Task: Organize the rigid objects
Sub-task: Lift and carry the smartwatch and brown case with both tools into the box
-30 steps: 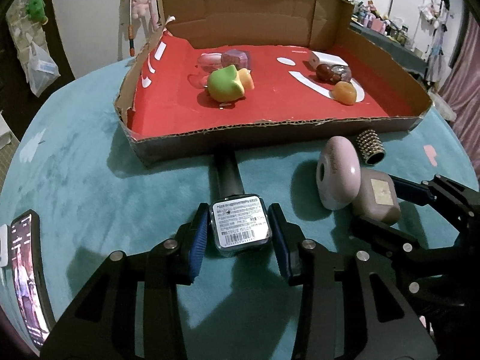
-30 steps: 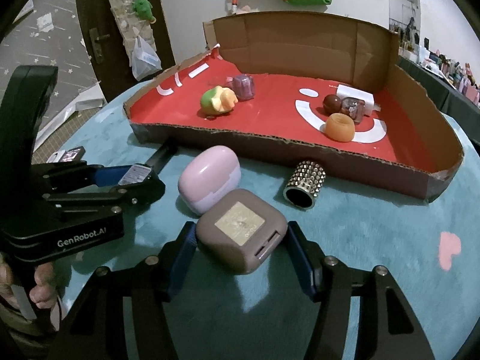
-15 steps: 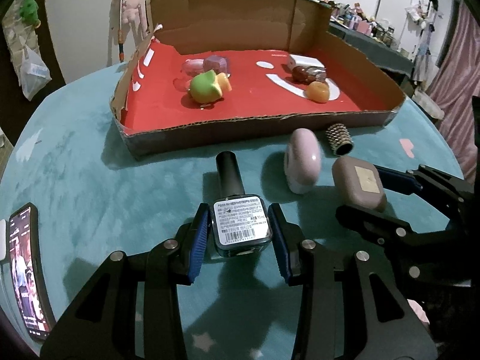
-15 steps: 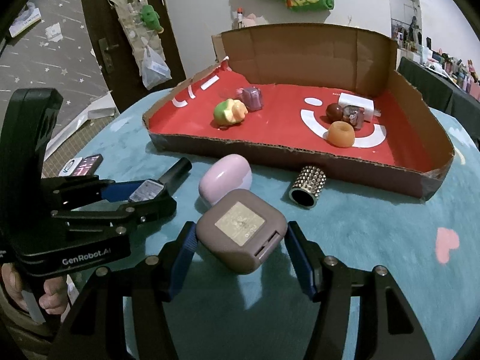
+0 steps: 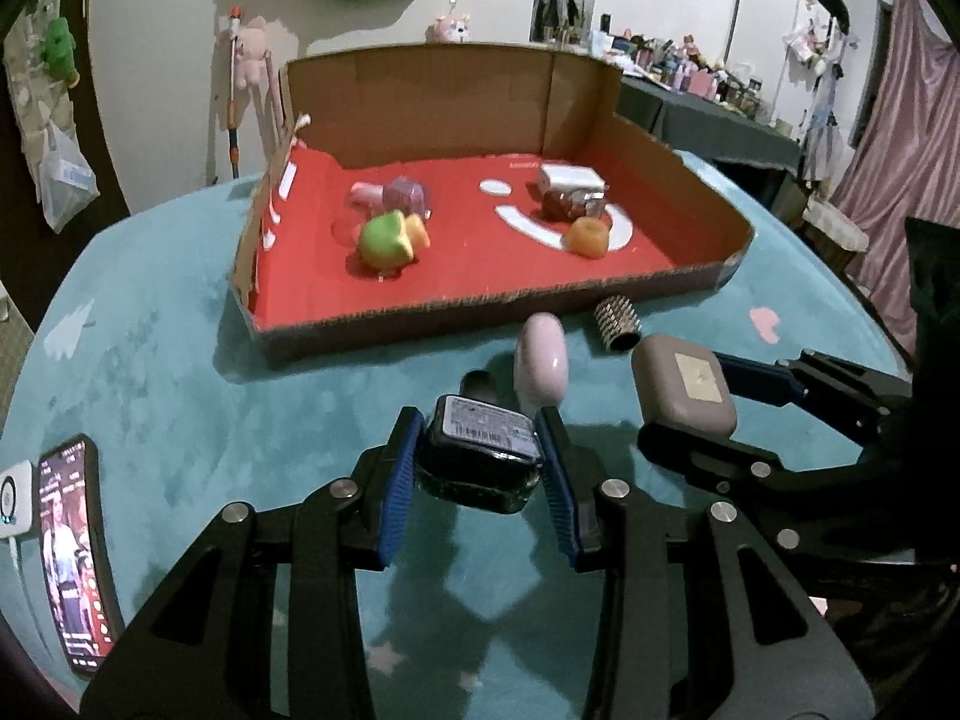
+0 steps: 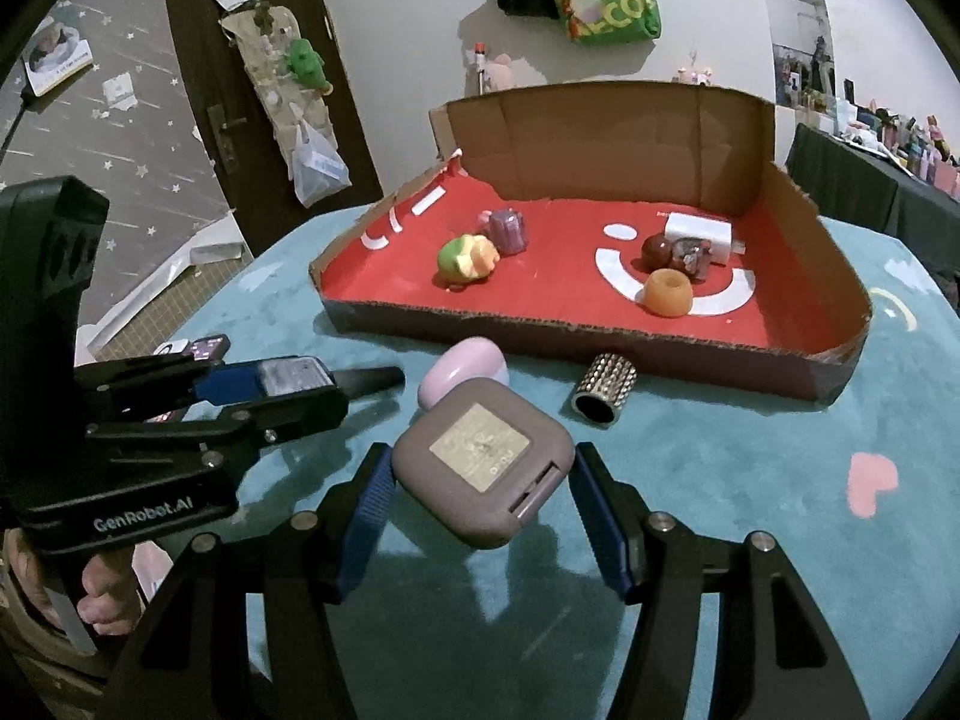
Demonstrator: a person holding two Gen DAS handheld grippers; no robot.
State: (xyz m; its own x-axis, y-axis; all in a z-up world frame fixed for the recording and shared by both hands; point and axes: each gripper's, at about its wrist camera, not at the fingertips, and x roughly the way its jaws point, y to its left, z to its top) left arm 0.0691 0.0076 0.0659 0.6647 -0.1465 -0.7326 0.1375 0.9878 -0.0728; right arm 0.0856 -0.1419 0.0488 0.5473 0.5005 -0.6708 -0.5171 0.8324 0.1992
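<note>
Left wrist view: left gripper [image 5: 478, 461] clamped on a dark bottle [image 5: 480, 450] with a barcode label on its base, black cap pointing far toward the box, blue pads pressed on both sides. Bottle looks lifted off the teal tablecloth [image 5: 150, 372], shadow below it. Right gripper [image 5: 690, 414] enters from the right, closed on a mauve square case [image 5: 684, 384] with a gold sticker on top.

Right wrist view: right gripper [image 6: 480, 495] holds the mauve square case [image 6: 483, 465] between its blue pads, tilted, above the cloth. Left gripper [image 6: 288, 387] at left with the bottle [image 6: 312, 378], a hand [image 6: 90, 588] on its handle.

On the cloth between the grippers and the box: pink oval case [image 6: 463, 369] standing on edge, studded cylinder [image 6: 605, 387] lying just right of it, near the front wall.

Cardboard box [image 6: 600, 348] with red floor sits far. Inside it, left group: green-orange toy [image 6: 465, 258], purple piece [image 6: 509, 231]. Right group: orange ring [image 6: 667, 293], dark brown ball [image 6: 657, 249], white adapter [image 6: 699, 234].

Phone [image 5: 69, 552], screen on, lies at the near left edge of the table.
</note>
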